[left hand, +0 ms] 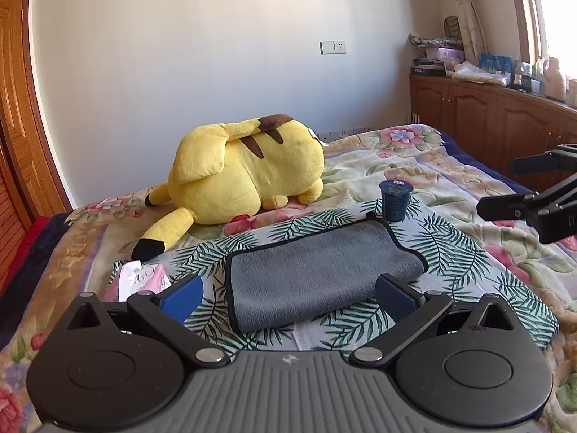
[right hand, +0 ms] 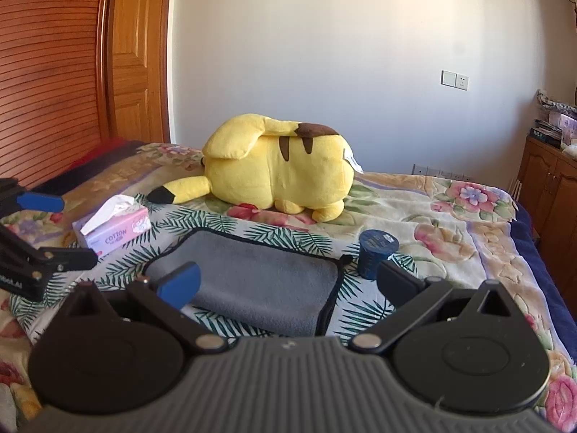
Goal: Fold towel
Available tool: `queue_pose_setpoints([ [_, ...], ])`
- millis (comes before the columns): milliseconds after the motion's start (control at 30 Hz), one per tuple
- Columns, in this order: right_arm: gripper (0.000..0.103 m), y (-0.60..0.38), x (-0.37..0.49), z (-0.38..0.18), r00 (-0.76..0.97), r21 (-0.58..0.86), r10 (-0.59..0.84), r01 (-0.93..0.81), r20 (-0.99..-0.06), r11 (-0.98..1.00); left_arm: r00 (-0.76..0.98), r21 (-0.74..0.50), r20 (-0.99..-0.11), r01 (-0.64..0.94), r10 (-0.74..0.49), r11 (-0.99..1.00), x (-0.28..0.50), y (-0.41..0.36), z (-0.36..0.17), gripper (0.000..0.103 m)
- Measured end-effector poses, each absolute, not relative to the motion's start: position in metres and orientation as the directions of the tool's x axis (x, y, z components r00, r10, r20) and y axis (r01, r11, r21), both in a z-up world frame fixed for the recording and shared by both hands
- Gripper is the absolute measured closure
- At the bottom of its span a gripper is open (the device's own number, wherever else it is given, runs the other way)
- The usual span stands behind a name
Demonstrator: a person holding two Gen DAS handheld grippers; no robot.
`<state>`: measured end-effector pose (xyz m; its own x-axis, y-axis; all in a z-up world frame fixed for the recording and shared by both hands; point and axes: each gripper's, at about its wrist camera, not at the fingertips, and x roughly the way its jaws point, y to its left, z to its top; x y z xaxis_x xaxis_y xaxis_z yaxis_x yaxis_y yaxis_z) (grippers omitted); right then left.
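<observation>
A grey towel with a black hem lies folded on a leaf-print cloth on the bed; it also shows in the right wrist view. My left gripper is open and empty, held just above the towel's near edge, its fingers apart on either side. My right gripper is open and empty above the towel's near right part. The right gripper also shows in the left wrist view at the right edge, and the left gripper shows in the right wrist view at the left edge.
A dark blue cup stands by the towel's far right corner. A pink tissue box lies left of the towel. A yellow plush toy lies behind. Wooden cabinets run along the right, a wooden door on the left.
</observation>
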<state>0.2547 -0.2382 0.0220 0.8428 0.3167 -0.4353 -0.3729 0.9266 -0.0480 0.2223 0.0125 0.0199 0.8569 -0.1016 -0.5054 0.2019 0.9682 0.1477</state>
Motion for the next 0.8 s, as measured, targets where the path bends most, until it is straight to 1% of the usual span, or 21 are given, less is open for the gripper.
queue_pose_setpoints([
  [267, 0.0, -0.243, 0.235, 0.022, 0.844, -0.043, 0.302, -0.356, -0.443, 0.933, 0.854, 0.117, -0.515, 0.162, -0.079, 0.98, 0.199, 0.02, 0.017, 0.016],
  [367, 0.0, -0.243, 0.226, 0.024, 0.836, -0.039, 0.306, -0.363, -0.455, 0.931, 0.844, 0.108, -0.531, 0.146, -0.067, 0.983, 0.193, 0.024, 0.019, 0.016],
  [567, 0.0, -0.244, 0.203, 0.034, 0.838, -0.046, 0.306, -0.364, -0.451, 0.93, 0.855, 0.105, -0.514, 0.14, -0.067, 0.985, 0.167, 0.026, 0.03, 0.016],
  [800, 0.0, -0.244, 0.175, 0.049, 0.849, -0.034, 0.313, -0.361, -0.426, 0.932, 0.872, 0.114, -0.487, 0.122, -0.051, 0.986, 0.133, 0.021, 0.043, 0.016],
])
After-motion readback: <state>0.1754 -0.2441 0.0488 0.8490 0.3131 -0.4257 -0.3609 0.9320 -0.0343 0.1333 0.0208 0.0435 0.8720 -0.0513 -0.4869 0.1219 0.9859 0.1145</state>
